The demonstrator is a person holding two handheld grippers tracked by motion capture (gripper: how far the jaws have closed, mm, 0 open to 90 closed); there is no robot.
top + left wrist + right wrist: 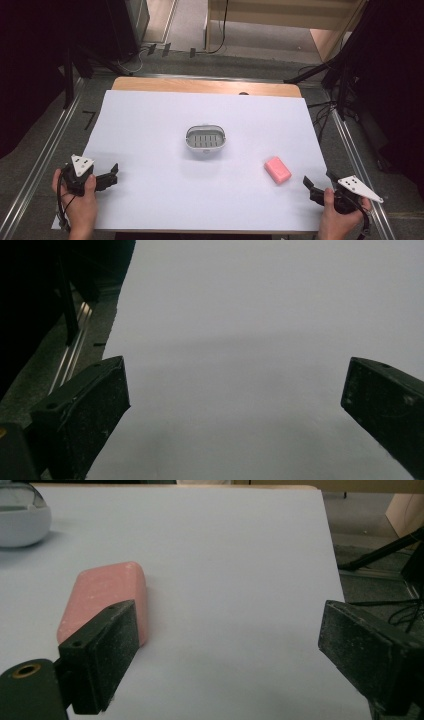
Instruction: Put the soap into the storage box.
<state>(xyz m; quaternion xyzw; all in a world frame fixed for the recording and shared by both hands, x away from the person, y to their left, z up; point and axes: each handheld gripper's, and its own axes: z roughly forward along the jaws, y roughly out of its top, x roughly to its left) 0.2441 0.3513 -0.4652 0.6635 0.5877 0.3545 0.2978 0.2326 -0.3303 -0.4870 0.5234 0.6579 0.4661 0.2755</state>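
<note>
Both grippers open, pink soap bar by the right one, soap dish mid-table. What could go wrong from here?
1. The pink soap bar lies off-centre of the right gripper, in front of one jaw; closing now would likely nudge it, not grip it.
2. The soap lies skewed on the white sheet, so a grip could catch its corners and slip.
3. The soap dish stands loose and looks light; a careless drop could shove it.

We see a lab-style recording setup, tabletop (150, 125) covered in plain white sheeting, metal rails (40, 165) along both sides, black stand legs (320, 70), cables (220, 30) trailing over grey carpet (190, 20)
</note>
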